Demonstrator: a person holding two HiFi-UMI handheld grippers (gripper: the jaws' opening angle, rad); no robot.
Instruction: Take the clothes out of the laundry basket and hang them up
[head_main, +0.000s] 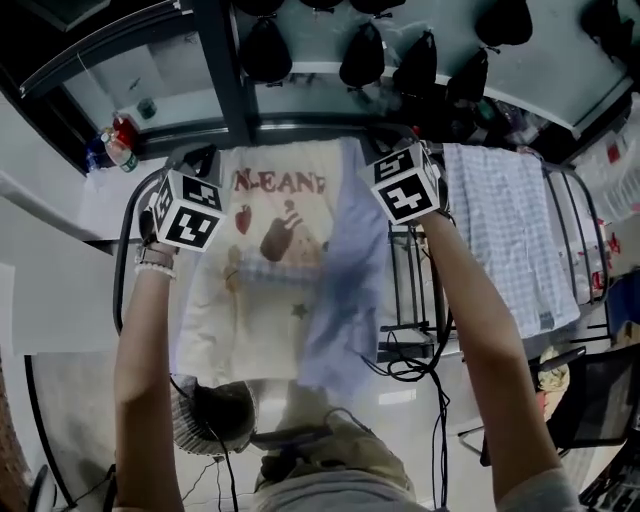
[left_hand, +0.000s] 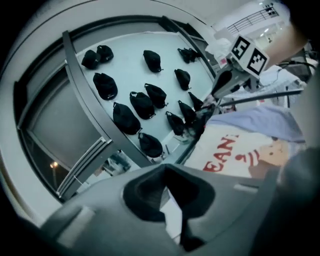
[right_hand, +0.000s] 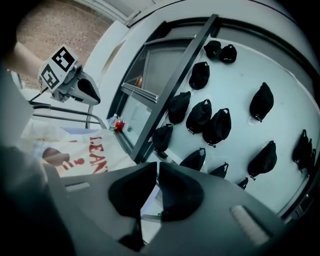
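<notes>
Jaw tips unseen from head view, left gripper (left_hand: 167, 172) nips cream cloth (head_main: 265, 250) atop drying rack (head_main: 127, 240), right gripper (right_hand: 156, 167) nips lilac garment (head_main: 350, 270) alongside.

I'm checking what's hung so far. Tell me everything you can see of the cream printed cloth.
The cloth is cream, soft-looking, printed with red letters, a cartoon figure and a blue checked band. It hangs spread over the rack. A lavender garment overlaps its right side. The left gripper and right gripper, jaws together on pale fabric, hold its top edge.
</notes>
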